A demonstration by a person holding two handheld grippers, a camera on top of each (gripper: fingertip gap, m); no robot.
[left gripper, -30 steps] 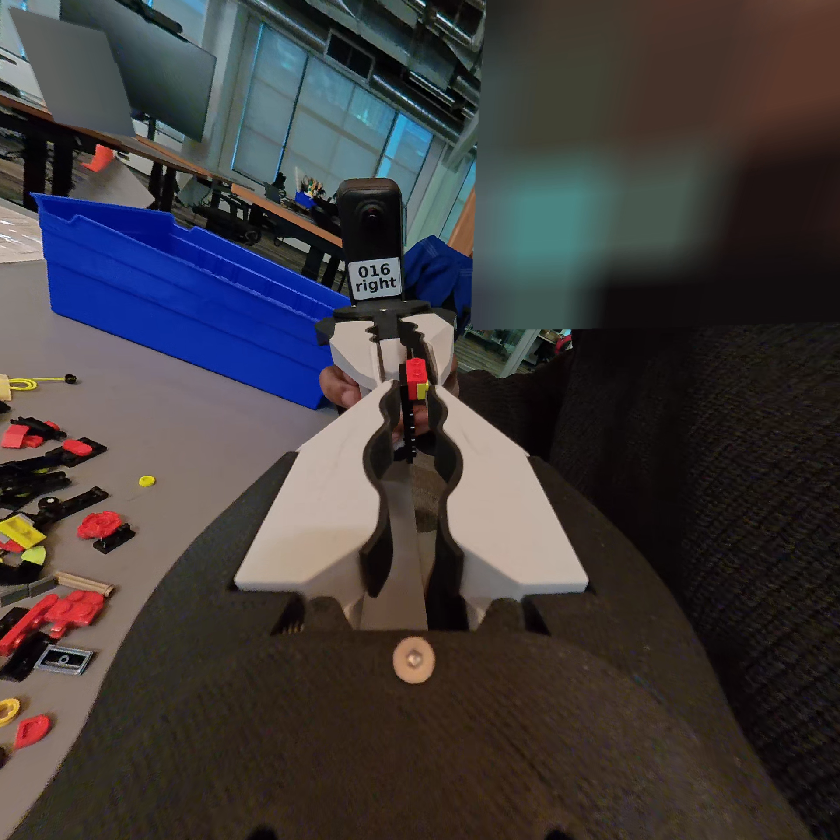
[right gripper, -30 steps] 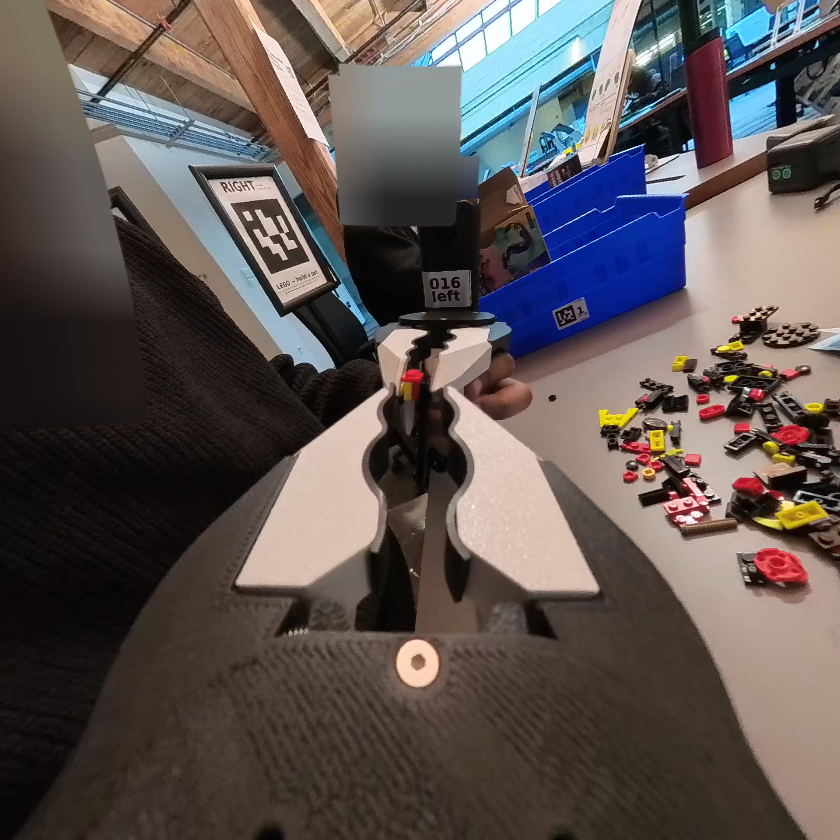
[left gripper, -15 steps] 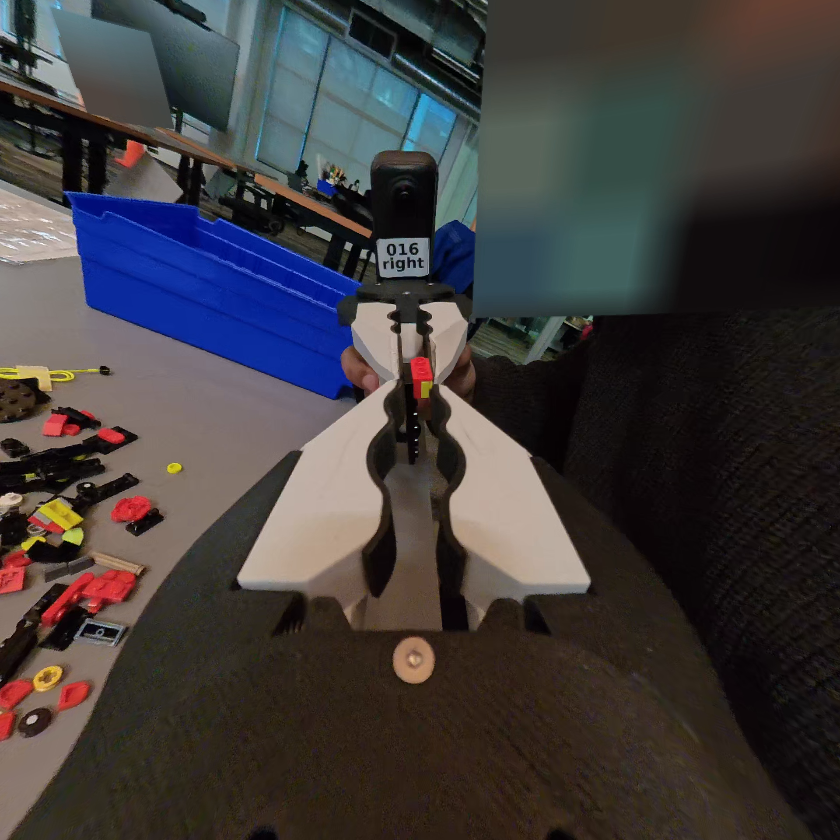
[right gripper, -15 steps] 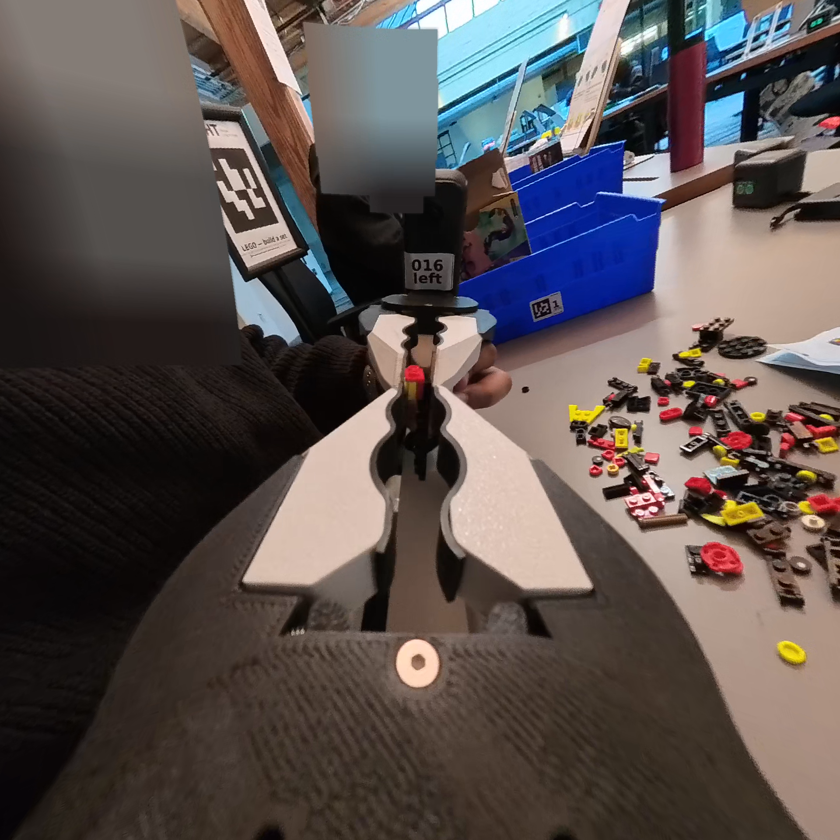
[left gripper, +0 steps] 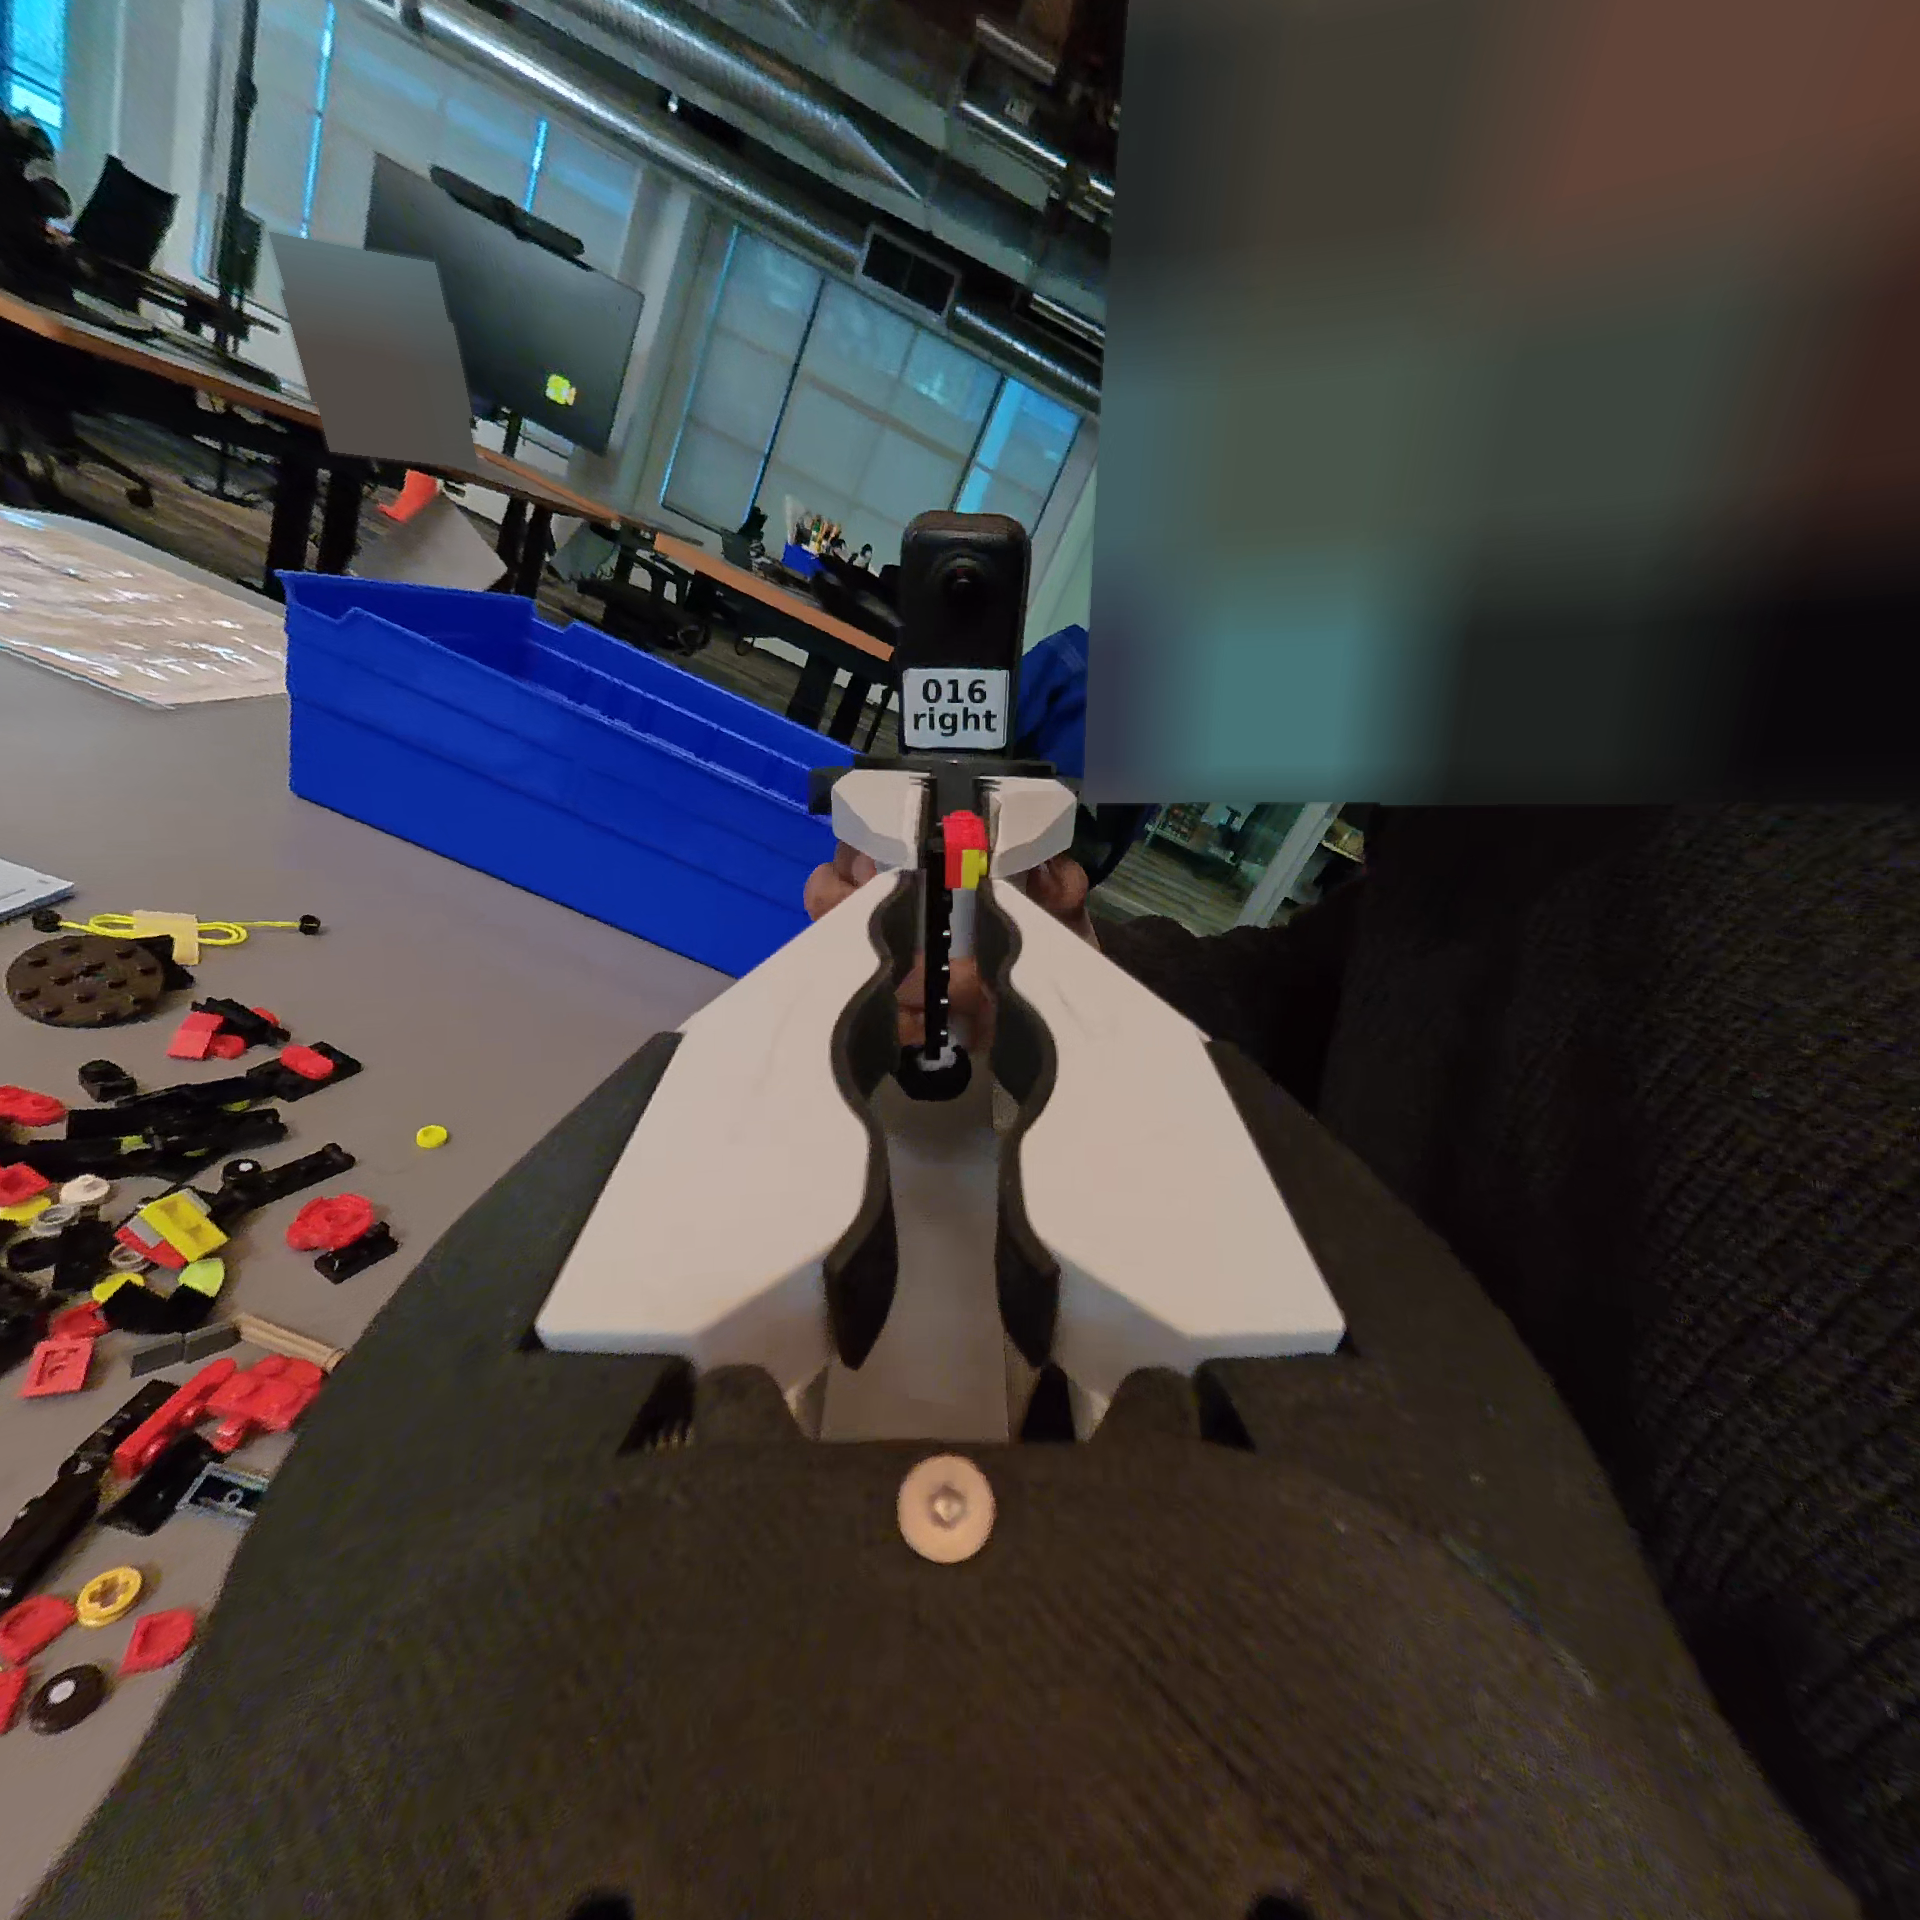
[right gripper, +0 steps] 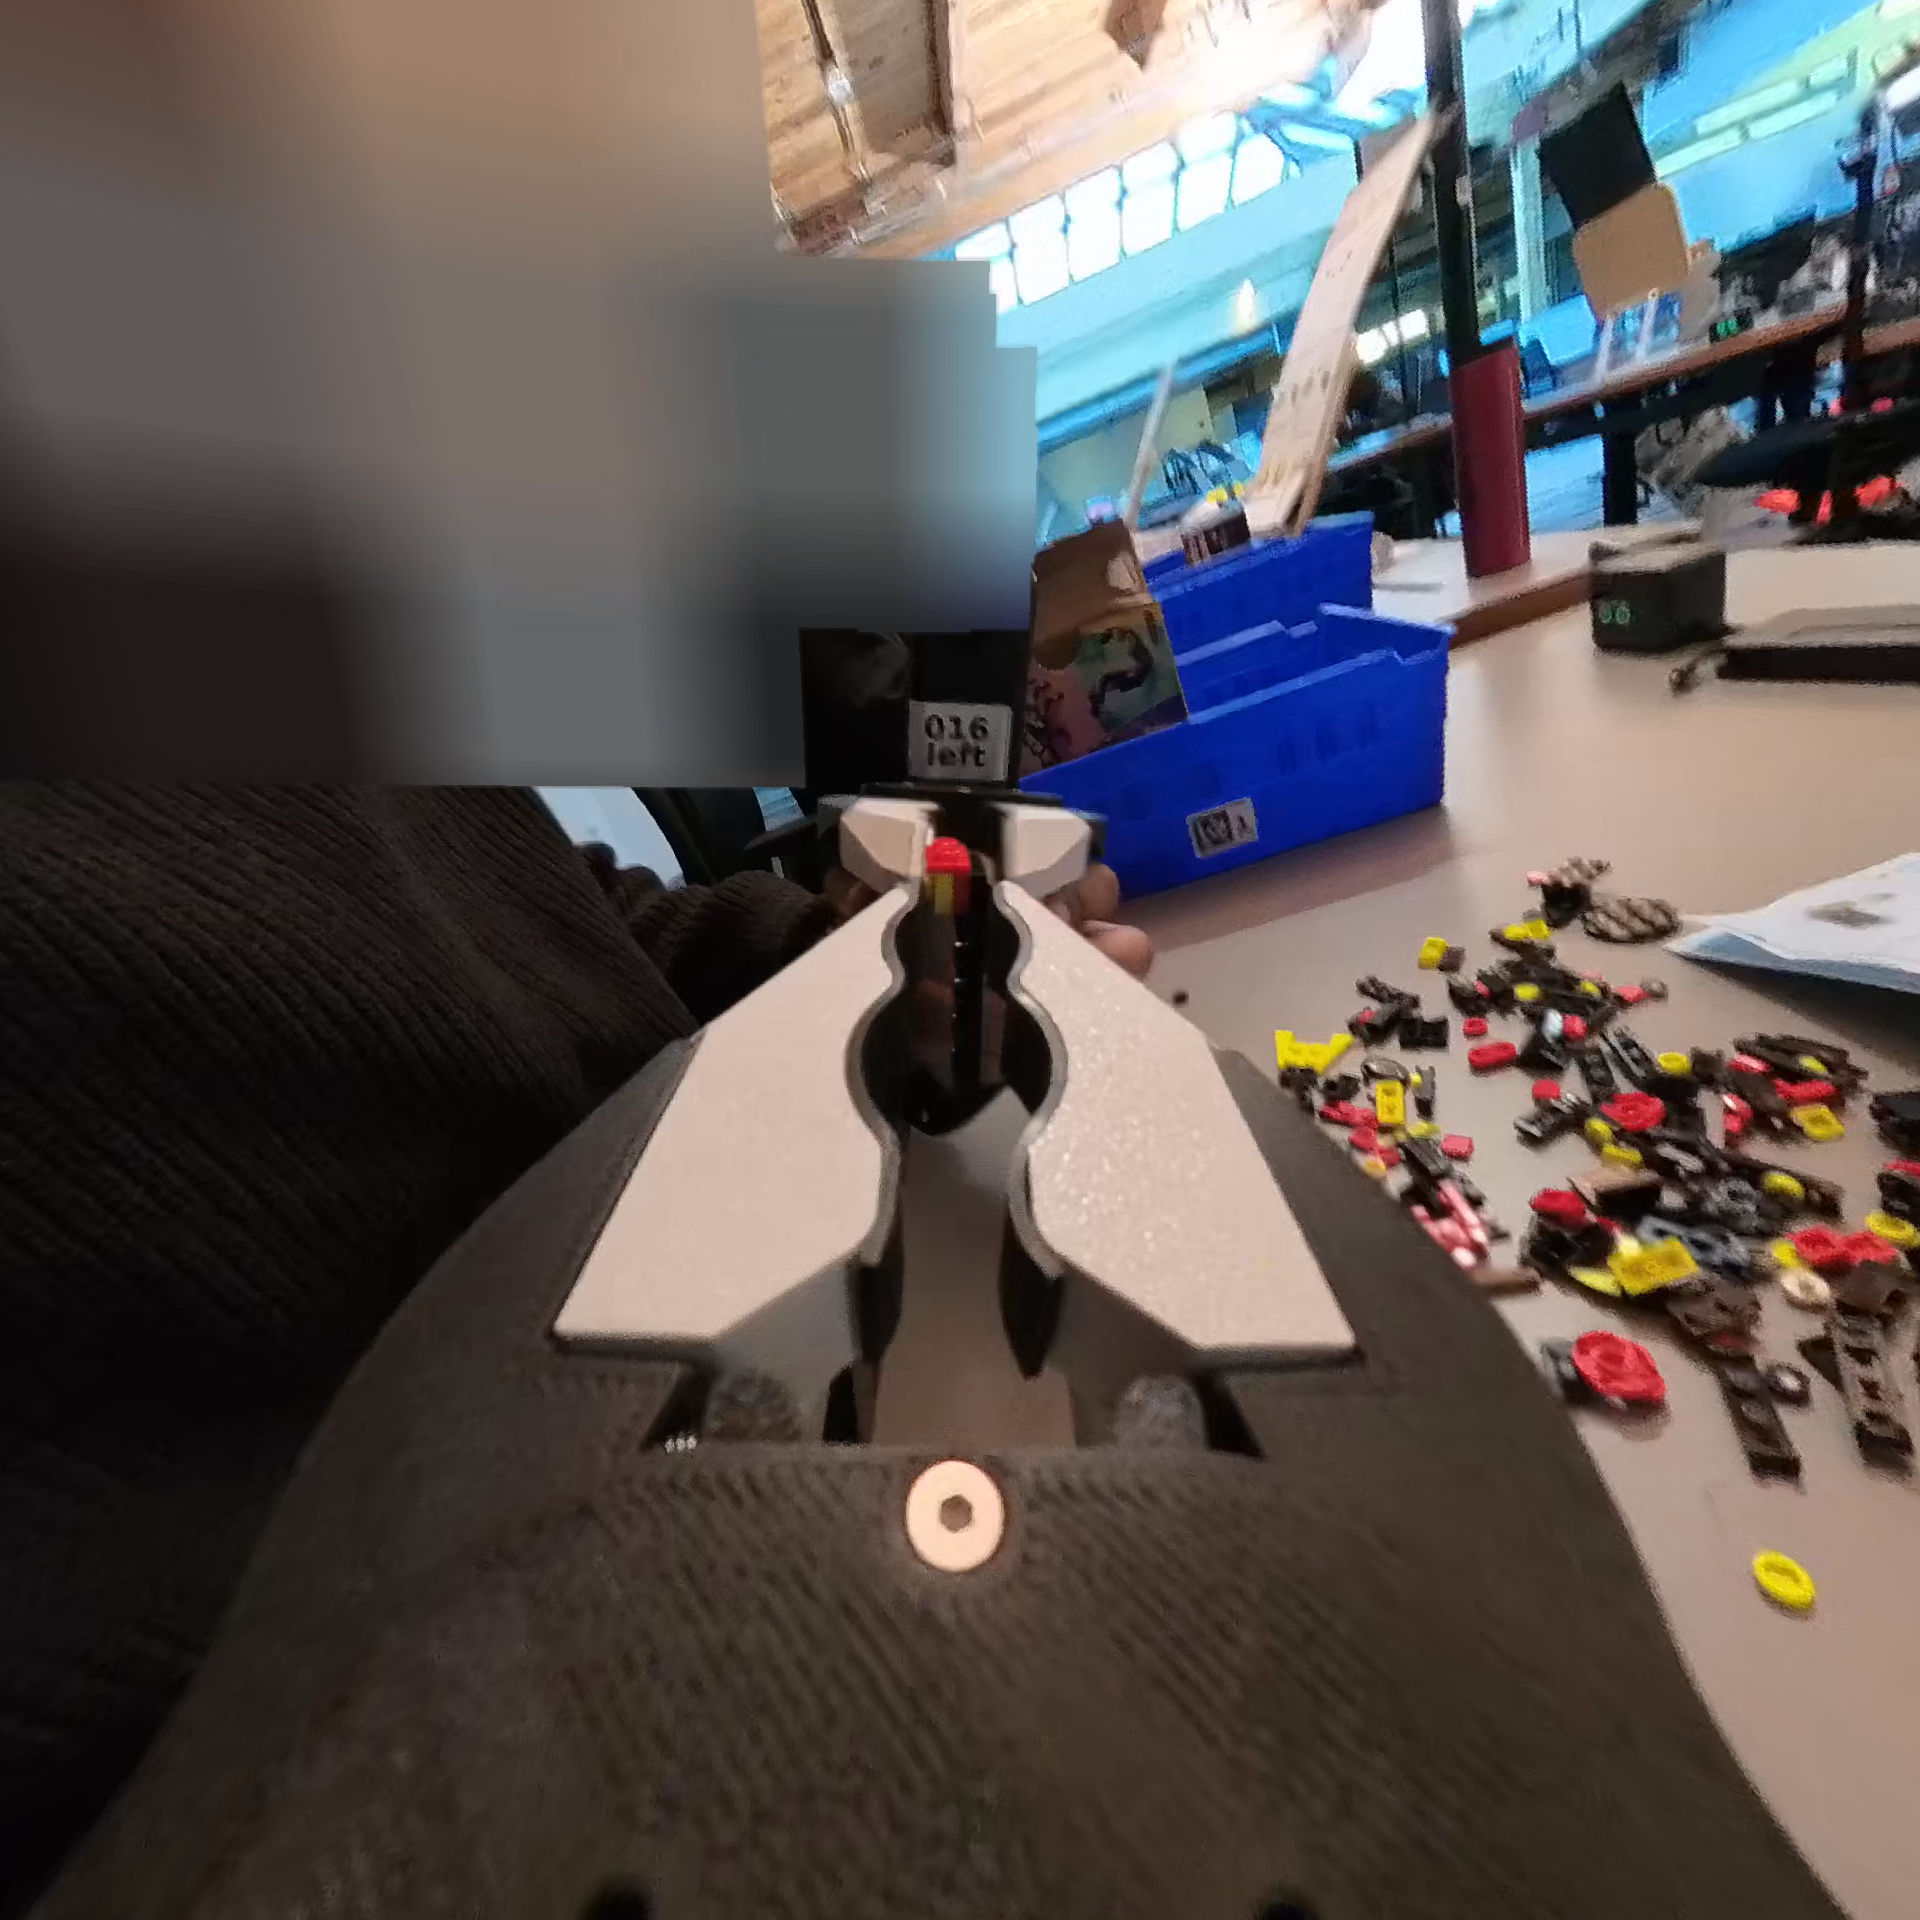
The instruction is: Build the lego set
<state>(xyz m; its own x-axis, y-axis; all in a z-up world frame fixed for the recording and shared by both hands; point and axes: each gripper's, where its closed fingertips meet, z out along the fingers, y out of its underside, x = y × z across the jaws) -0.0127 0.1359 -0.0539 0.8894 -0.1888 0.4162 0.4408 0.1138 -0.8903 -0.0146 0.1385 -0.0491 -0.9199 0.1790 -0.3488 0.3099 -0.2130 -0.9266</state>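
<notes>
A thin black Lego strip with a red piece and a yellow piece on its far end is held in the air between my two grippers, which face each other tip to tip. My left gripper is shut on the strip's near end. My right gripper is shut on the same black strip from the other side, with the red piece just past its tips. Each gripper shows in the other's view, the right and the left. A hand shows behind each.
Loose red, yellow and black Lego pieces lie spread on the grey table. A blue bin stands behind them. A paper booklet lies at the far right. The person's dark sweater is close by. The tips of both grippers are at nearly the same place.
Both grippers have swung and tilted together with the strip still between them. More of the table and the room shows. The strip's round black end now sits deeper between the left fingers.
</notes>
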